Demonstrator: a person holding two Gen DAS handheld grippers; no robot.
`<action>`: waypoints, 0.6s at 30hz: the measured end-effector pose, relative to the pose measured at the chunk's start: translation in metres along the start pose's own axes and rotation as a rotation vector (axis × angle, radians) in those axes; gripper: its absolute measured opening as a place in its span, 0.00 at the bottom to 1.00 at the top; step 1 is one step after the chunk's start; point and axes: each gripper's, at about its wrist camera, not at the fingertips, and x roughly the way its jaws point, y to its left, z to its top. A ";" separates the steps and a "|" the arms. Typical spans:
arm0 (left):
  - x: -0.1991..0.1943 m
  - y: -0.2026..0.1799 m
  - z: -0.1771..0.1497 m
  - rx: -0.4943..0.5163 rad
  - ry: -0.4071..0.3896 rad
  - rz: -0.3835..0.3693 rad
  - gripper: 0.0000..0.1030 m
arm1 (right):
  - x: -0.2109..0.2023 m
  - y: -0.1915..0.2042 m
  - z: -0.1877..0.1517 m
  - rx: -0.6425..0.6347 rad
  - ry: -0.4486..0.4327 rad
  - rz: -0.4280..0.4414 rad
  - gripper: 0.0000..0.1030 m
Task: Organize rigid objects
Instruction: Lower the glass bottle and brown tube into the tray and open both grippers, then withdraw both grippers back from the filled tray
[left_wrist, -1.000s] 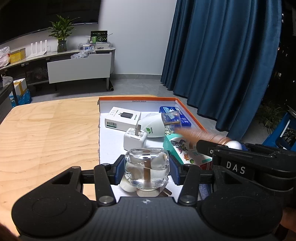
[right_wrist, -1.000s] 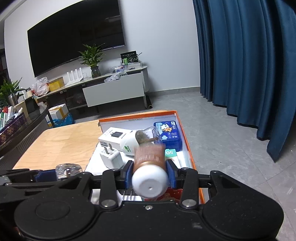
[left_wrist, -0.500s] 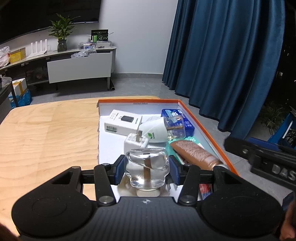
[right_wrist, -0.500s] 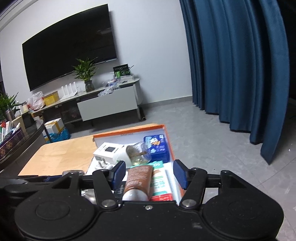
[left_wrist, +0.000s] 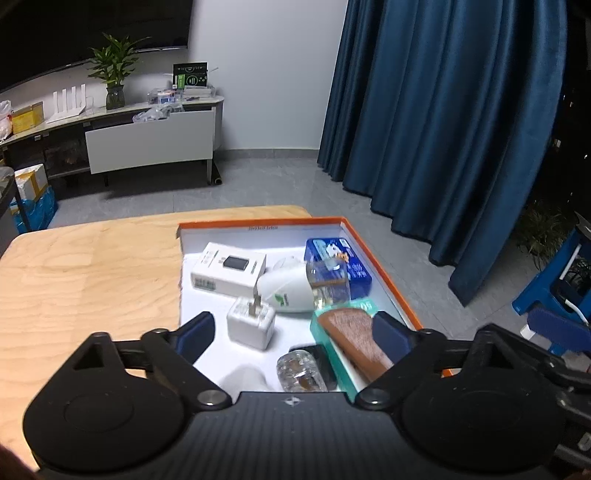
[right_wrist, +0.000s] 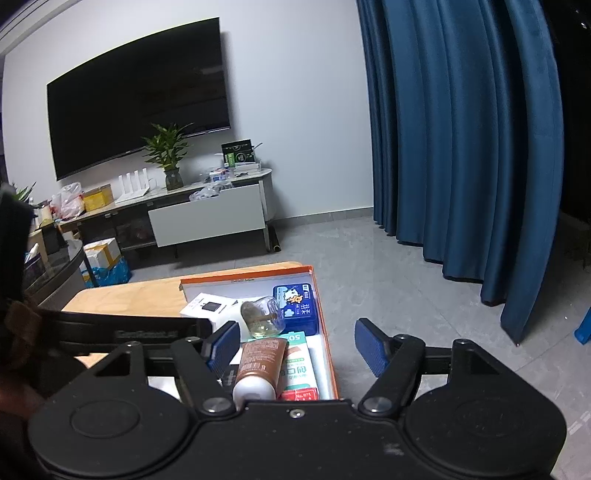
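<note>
An orange-rimmed tray (left_wrist: 384, 273) (right_wrist: 325, 332) sits on the wooden table (left_wrist: 92, 277). My left gripper (left_wrist: 293, 332) hangs over its near end, jaws opening wide with nothing pressed between them. Below it a clear glass bottle (left_wrist: 301, 371) lies in the tray beside a white charger plug (left_wrist: 251, 325). My right gripper (right_wrist: 295, 347) is also opening. The brown tube (right_wrist: 260, 363) (left_wrist: 354, 339) lies free on a teal box (right_wrist: 299, 363), by the left finger and untouched by the pads.
The tray also holds a white box (left_wrist: 229, 271), a white oval bottle (left_wrist: 286, 290), a clear jar (left_wrist: 328, 280) and a blue tin (left_wrist: 338, 258). Bare table lies left of the tray. A blue curtain (right_wrist: 461, 147) and blue stool (left_wrist: 554, 295) are on the right.
The left gripper let go of the clear glass bottle, which now lies in the tray. The right gripper released the brown tube onto the teal box. Both grippers rose slightly.
</note>
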 end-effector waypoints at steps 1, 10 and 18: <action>-0.006 0.000 -0.002 0.007 0.001 0.009 0.98 | -0.003 0.000 0.001 -0.006 0.007 0.003 0.82; -0.052 -0.004 -0.031 -0.005 0.015 0.075 1.00 | -0.024 0.000 -0.012 -0.020 0.098 0.026 0.85; -0.047 0.000 -0.053 -0.022 0.087 0.110 1.00 | -0.026 0.004 -0.028 -0.029 0.164 0.014 0.85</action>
